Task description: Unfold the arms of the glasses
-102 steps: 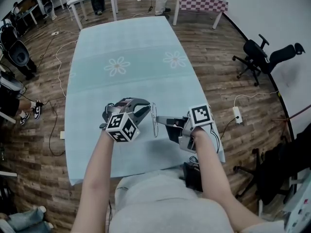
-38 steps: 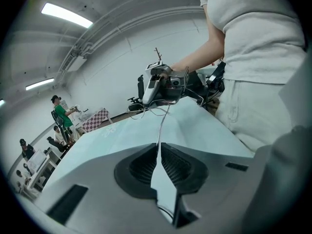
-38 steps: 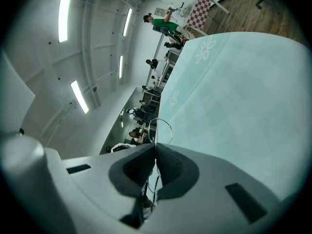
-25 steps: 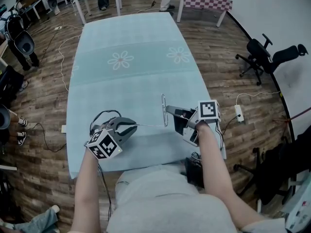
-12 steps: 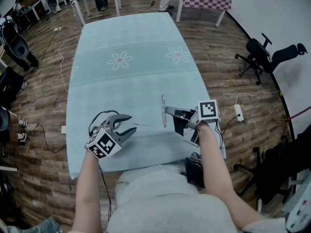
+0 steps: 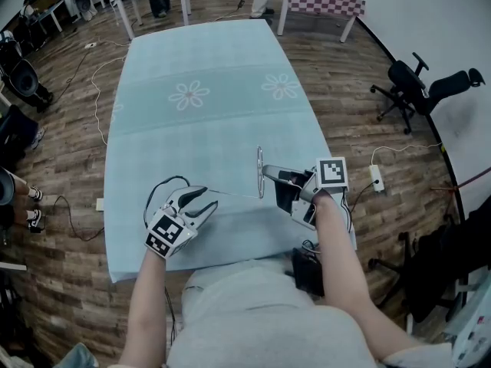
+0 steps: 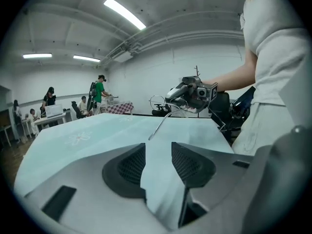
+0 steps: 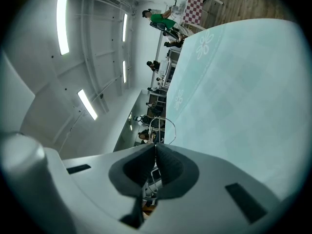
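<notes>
My right gripper (image 6: 270,176) pinches the glasses (image 6: 260,167), which stand upright above the counter (image 6: 199,113). One unfolded arm (image 6: 234,197) runs level leftward, its tip pointing at my left gripper (image 6: 203,202), whose jaws stand spread with nothing between them.

Table (image 6: 201,121) open ahead, glasses (image 6: 260,175) arm across near middle

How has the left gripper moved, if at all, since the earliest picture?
Yes. The left gripper has drawn back from the glasses, toward the table's near left corner.
</notes>
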